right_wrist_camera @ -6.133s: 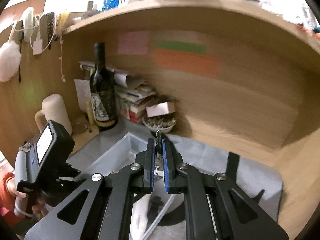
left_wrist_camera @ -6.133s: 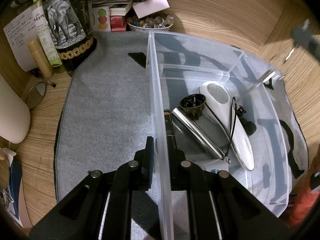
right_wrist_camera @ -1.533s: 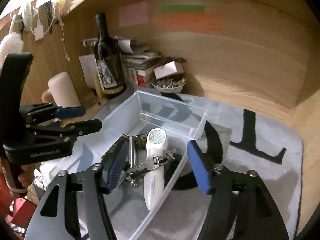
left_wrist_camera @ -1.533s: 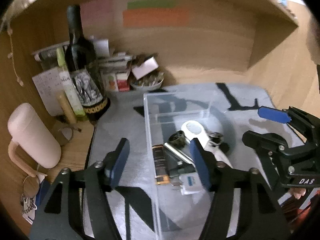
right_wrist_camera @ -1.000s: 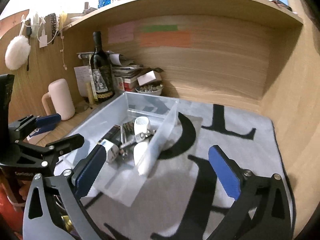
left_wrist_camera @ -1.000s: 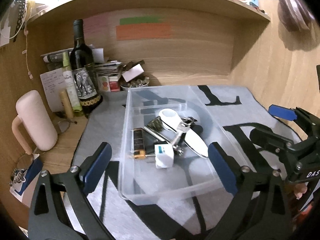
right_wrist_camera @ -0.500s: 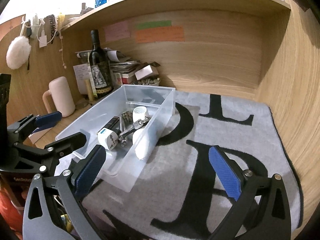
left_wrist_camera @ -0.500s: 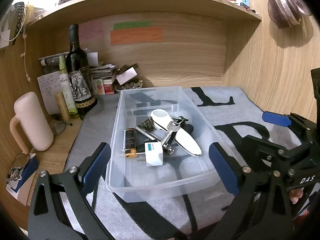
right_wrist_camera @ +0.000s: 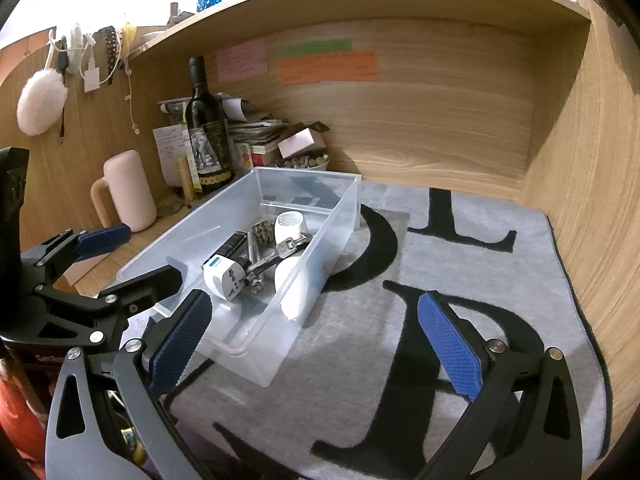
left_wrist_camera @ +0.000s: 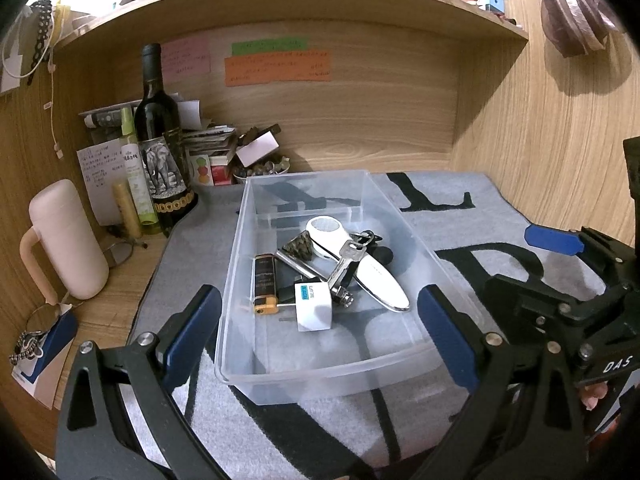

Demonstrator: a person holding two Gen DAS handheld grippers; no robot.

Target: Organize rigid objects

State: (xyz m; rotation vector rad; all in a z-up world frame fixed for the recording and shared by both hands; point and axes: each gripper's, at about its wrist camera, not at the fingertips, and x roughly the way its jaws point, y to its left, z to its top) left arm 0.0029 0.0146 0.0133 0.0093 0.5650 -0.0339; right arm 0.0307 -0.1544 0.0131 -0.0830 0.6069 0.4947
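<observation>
Your left gripper and right gripper both gape empty, the clear bin running lengthwise away ahead of them.

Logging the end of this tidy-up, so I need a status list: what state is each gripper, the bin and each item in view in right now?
left gripper: open, empty
right gripper: open, empty
clear bin: upright on the mat, no lid
white travel adapter: in the bin, lying loose
lighter: in the bin, flat
white handheld device: in the bin, keys across it
keys: resting on the device
wine bottle: upright, outside the bin
</observation>
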